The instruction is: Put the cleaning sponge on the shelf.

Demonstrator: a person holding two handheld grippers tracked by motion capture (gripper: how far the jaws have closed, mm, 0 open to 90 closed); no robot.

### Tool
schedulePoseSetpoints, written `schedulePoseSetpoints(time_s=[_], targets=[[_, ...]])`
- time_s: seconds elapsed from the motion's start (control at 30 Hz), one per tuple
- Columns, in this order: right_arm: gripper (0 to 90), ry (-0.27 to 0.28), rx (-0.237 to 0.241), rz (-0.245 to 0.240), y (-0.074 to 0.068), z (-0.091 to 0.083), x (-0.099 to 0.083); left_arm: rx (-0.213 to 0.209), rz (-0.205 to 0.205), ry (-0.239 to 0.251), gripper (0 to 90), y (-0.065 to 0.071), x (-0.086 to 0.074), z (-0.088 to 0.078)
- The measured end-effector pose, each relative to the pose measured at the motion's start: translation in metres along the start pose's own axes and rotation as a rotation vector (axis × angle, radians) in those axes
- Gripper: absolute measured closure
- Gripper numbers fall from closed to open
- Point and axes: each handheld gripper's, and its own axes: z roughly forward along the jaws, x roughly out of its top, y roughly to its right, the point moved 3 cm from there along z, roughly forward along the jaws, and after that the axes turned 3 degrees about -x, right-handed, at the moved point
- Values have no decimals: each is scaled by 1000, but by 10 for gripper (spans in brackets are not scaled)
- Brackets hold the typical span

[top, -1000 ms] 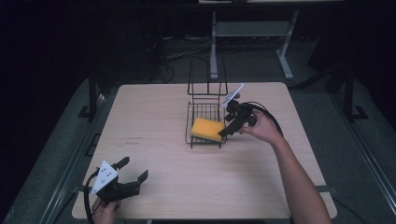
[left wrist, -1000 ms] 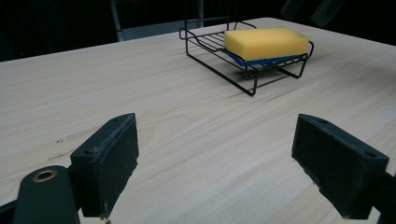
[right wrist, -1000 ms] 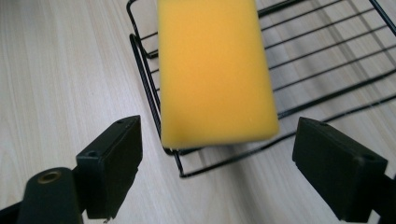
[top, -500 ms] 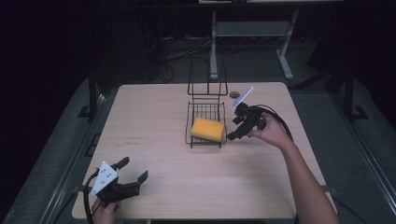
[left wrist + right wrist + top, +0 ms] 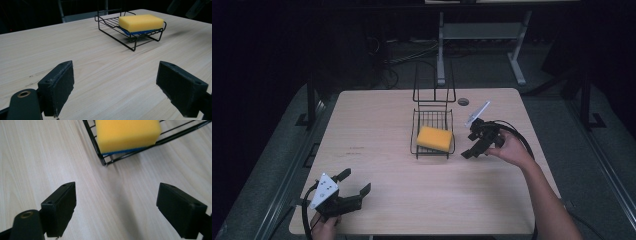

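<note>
Sponge [image 5: 434, 138] flat in rack [image 5: 432, 151], long axis crosswise | both jaws released, empty

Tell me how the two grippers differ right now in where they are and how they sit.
The left gripper sits at the table's near left corner, far from the wire rack; the right gripper is beside the rack holding the yellow sponge. The left lies flat; the right tilts downward. Both are open and empty.

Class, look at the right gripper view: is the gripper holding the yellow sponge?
No. The right gripper is open and empty; the sponge lies in the wire rack.
</note>
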Motion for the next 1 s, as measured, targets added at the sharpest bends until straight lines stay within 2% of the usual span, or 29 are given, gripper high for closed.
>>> schedulePoseSetpoints(time_s=[0.7,1.0], targets=[[160,-20,-9,30,-9,-3,-37,-6,4,-5,140,2,0,1],[160,-38,0,61,-11,1,-58,-10,5,-6,141,2,0,2]])
